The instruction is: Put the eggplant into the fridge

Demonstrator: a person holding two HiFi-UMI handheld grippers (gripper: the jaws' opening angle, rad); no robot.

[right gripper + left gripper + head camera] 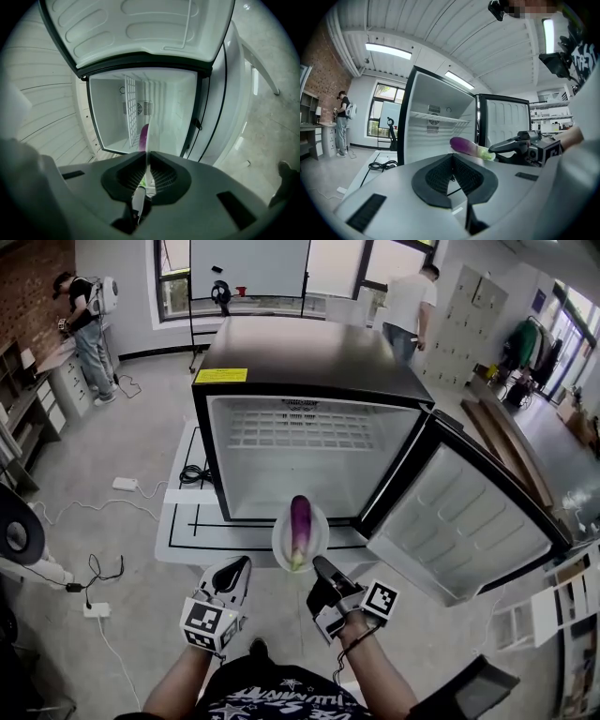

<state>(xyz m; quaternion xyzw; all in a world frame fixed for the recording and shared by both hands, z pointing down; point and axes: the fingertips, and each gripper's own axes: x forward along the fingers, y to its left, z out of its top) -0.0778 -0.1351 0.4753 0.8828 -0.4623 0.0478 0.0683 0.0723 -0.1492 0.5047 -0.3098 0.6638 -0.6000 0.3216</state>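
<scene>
R gripper point(321, 566) has its jaws pinched shut on the near rim of a white plate point(279, 542); in the right gripper view the plate runs edge-on straight out from betw. the tips point(146, 155). Eggplant point(300, 527) lies on the plate just past those tips, lengthwise w/ the jaws' line, green stem end nearest the jaws, purple end pointing away. Fridge point(309, 362) stands ahead of the tips, its inside open to them, door point(464, 521) swung wide to the jaws' right side. L gripper point(239, 563) has its jaws closed together w/ nothing betw. them; eggplant point(468, 146) sits ahead and right of its tips point(452, 157), plate near but apart.
</scene>
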